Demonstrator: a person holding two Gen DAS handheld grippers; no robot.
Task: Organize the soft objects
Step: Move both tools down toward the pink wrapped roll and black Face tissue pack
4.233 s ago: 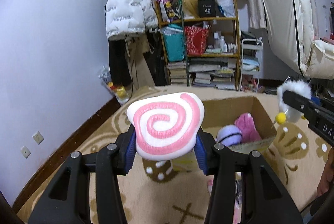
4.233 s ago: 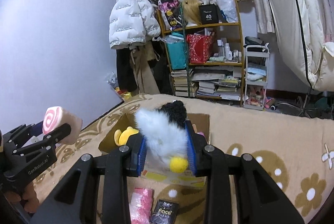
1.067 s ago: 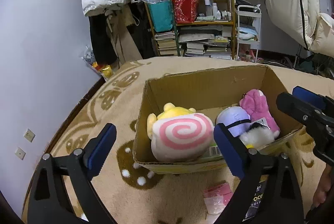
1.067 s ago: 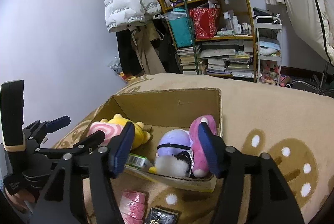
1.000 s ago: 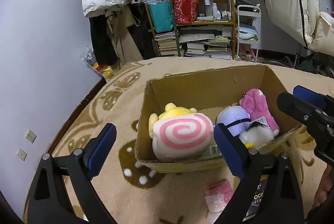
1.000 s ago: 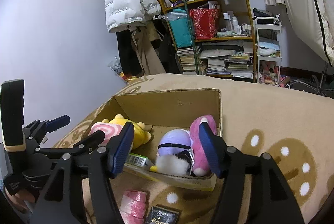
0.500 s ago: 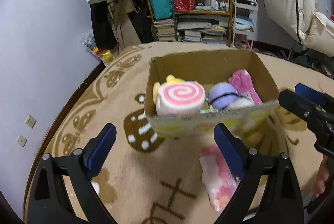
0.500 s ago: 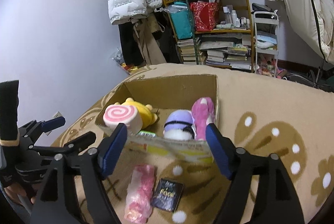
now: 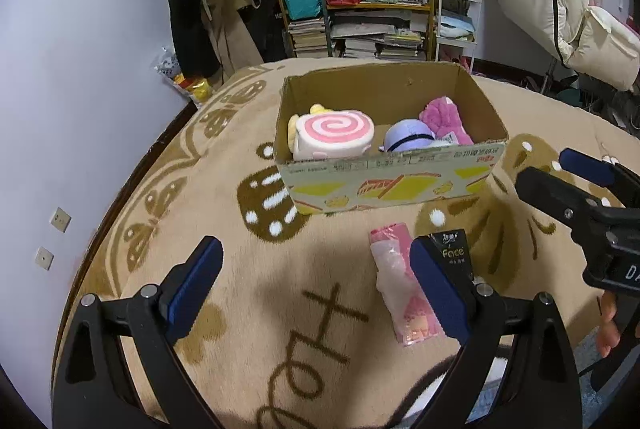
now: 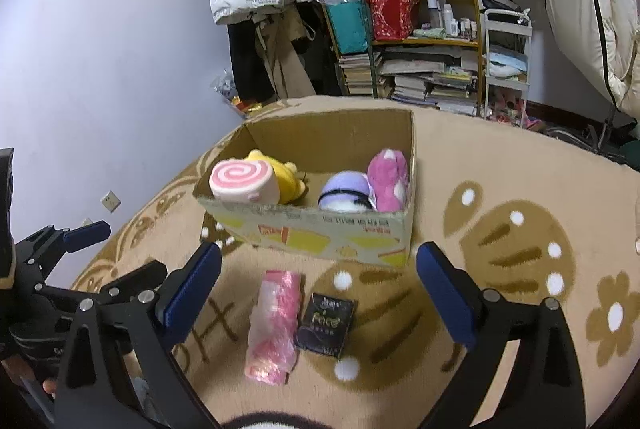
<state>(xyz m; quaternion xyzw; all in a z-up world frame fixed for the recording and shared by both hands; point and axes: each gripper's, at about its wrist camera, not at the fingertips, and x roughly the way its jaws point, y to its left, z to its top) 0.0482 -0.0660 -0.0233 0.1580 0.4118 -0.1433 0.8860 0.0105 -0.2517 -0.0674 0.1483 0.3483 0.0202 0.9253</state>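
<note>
Cardboard box (image 9: 394,185) at frame centre on the patterned rug (image 9: 248,309), holding pink swirl plush (image 9: 334,133), yellow plush (image 10: 286,177), purple plush (image 9: 408,135) and pink plush (image 10: 388,179). Below it, left gripper (image 9: 316,289) and right gripper (image 10: 318,287), low over the rug, fingers spread wide, gripping nothing.

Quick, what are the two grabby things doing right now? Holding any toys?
Left hand-held gripper: open, holding nothing.
Right hand-held gripper: open, holding nothing.
</note>
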